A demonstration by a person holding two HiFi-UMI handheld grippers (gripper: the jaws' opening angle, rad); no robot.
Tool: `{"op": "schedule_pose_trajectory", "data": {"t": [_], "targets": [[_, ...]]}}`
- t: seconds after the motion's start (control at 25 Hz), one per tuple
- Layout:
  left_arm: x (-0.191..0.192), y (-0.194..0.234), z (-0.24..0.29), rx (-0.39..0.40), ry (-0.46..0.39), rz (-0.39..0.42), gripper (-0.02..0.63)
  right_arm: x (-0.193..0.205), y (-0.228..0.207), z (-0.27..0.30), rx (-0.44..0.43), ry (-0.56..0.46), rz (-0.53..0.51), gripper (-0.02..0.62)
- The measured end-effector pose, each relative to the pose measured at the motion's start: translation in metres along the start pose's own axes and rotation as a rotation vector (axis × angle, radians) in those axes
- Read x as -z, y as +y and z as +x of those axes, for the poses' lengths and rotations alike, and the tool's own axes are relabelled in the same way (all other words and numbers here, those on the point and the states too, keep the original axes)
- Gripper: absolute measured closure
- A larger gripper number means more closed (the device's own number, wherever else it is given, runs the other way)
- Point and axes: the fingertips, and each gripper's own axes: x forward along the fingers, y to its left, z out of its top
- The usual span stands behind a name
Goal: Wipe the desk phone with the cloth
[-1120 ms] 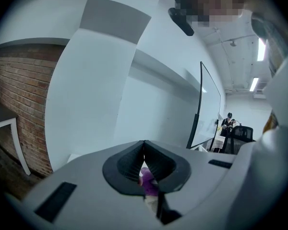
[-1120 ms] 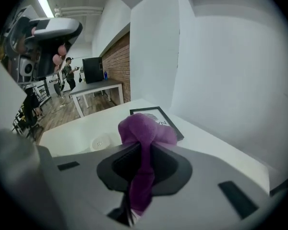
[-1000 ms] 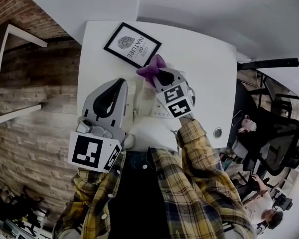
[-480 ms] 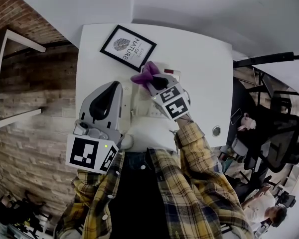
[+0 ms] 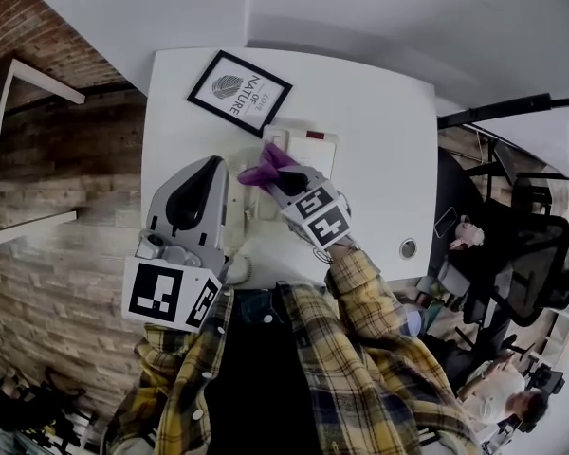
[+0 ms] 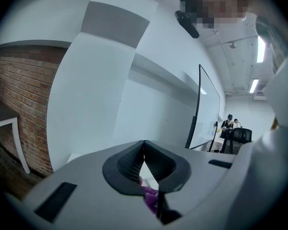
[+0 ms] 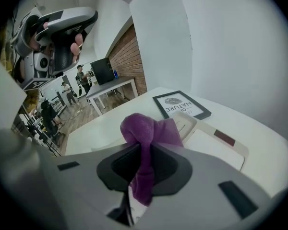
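Right gripper [image 7: 144,164]: clamped on one purple cloth [image 7: 149,131], bunched into a knob above the jaws with a tail hanging below. Drawn back toward the person since a second ago, off the far corner of the single white desk phone [image 5: 308,148] and onto its left side, near one framed print [image 5: 239,93]. Left gripper [image 6: 144,152]: jaws together, empty, held above the left edge of the desk [image 5: 389,131]

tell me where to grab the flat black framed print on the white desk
The black-framed print lies flat on the white desk, so probably pinch the thin frame rim at its left corner, coming in low from the desk's left side.
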Motion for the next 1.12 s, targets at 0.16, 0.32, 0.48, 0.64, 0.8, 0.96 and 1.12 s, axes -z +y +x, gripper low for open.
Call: {"op": "schedule_pose_trajectory", "data": {"t": [0.16,0.32,0.48,0.64,0.8,0.96,1.12], "targets": [[-0.002,-0.003,-0.004,0.001,-0.003,0.004,0.591,0.013,0.013,-0.002,-0.040,0.006,0.023,0.535],[-0.002,-0.004,-0.007,0.002,-0.001,0.010,0.592,0.027,0.028,-0.004,-0.084,0.029,0.030,0.535],[-0.002,-0.005,-0.007,0.003,0.000,0.010,0.592,0.041,0.038,-0.002,-0.108,0.045,0.026,0.535],[-0.001,-0.009,-0.007,0.007,0.003,0.012,0.592,0.054,0.050,-0.002,-0.138,0.066,0.045,0.535],[0.000,-0.010,-0.005,0.010,0.003,0.015,0.592,0.060,0.054,-0.002,-0.172,0.085,0.071,0.535],[0.001,-0.012,-0.005,0.013,0.006,0.016,0.592,0.063,0.056,-0.004,-0.174,0.073,0.083,0.535],[0.001,-0.012,-0.002,0.014,0.008,0.016,0.592,0.063,0.057,-0.006,-0.175,0.053,0.057,0.535]]}}
